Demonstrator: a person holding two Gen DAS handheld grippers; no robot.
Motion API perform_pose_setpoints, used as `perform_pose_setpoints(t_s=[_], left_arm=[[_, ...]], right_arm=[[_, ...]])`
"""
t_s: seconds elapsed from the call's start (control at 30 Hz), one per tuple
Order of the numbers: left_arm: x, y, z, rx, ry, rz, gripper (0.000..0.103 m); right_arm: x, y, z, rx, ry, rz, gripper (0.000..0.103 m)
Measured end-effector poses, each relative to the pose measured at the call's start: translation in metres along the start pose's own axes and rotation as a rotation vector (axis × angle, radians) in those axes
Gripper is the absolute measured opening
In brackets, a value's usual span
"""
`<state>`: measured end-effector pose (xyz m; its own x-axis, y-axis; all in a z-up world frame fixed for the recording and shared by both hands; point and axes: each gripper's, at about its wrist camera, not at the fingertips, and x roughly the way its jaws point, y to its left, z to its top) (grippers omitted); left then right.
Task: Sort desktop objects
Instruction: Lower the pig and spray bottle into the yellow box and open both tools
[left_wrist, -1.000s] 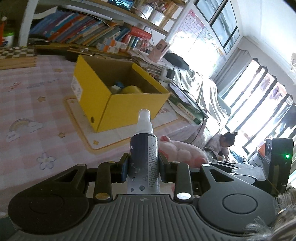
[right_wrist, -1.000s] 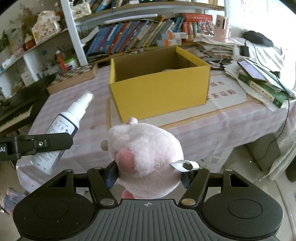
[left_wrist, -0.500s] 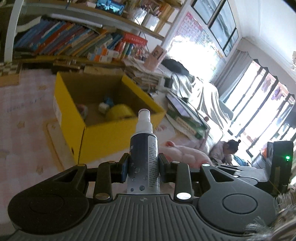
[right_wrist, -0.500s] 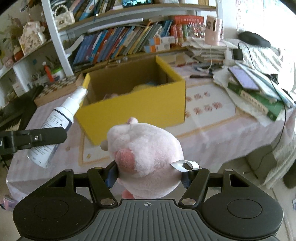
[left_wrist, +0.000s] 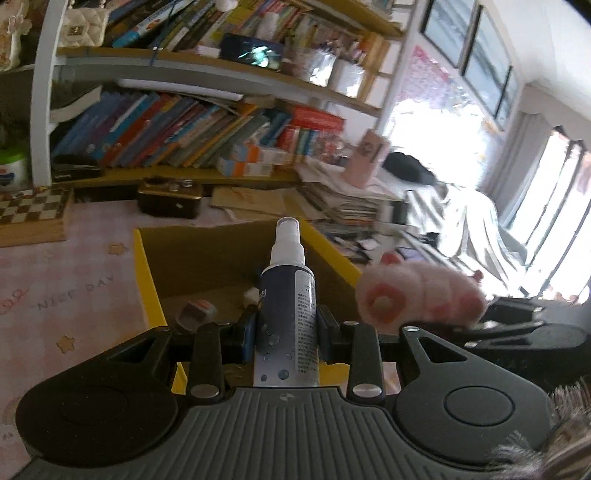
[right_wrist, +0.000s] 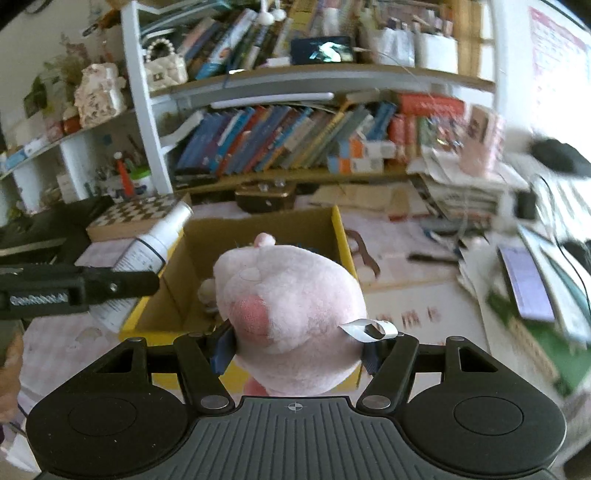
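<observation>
My left gripper (left_wrist: 286, 328) is shut on a dark spray bottle (left_wrist: 288, 317) with a white nozzle, held upright above the near edge of the open yellow cardboard box (left_wrist: 147, 280). My right gripper (right_wrist: 295, 350) is shut on a pink plush toy (right_wrist: 288, 310), held above the same box (right_wrist: 343, 240). The plush toy shows to the right of the bottle in the left wrist view (left_wrist: 417, 299). The bottle and the left gripper show at the left in the right wrist view (right_wrist: 155, 247). Small items (left_wrist: 195, 310) lie inside the box.
The box stands on a pink checked tablecloth (left_wrist: 55, 280). A chessboard (left_wrist: 29, 210), a dark case (left_wrist: 170, 197) and bookshelves (left_wrist: 184, 125) are behind. Stacked papers (right_wrist: 461, 188), books and a phone (right_wrist: 528, 280) lie to the right.
Both grippers have moved forward and now hang over the yellow box, each still holding its object. The box fills more of both views and its inside shows.
</observation>
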<state>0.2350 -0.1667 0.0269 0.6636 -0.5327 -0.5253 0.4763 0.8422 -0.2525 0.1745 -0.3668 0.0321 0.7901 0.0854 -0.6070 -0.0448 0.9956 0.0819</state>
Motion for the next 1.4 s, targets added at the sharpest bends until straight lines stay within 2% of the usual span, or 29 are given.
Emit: perform_pose_setpoints(t_s=[0.1,0.4,0.7,0.87,1.1,1.2,1.4], left_arm=[[0.019,0.002,0.002,0.003,0.020,0.045,0.030],[0.073,0.009,-0.010,0.025,0.157,0.172,0.030],[0.091,-0.001,-0.007,0.143,0.196,0.272,0.030],[0.096,-0.004,-0.007,0.181,0.207,0.301,0.030],[0.091,-0.003,-0.007,0.151,0.183,0.305,0.030],[0.077,-0.005,-0.006,0.135,0.124,0.310,0.031],[0.039,-0.009,-0.003,0.101,-0.006,0.352,0.045]], right_arm=[[0.020,-0.007,0.012,-0.032,0.006,0.029,0.066],[0.083,-0.005,0.039,-0.151,0.054,0.109,0.066],[0.145,0.008,0.055,-0.255,0.156,0.161,0.066],[0.165,0.016,0.062,-0.305,0.189,0.180,0.066],[0.190,0.028,0.067,-0.350,0.257,0.203,0.066],[0.199,0.032,0.070,-0.366,0.279,0.209,0.066],[0.212,0.038,0.077,-0.386,0.306,0.212,0.066]])
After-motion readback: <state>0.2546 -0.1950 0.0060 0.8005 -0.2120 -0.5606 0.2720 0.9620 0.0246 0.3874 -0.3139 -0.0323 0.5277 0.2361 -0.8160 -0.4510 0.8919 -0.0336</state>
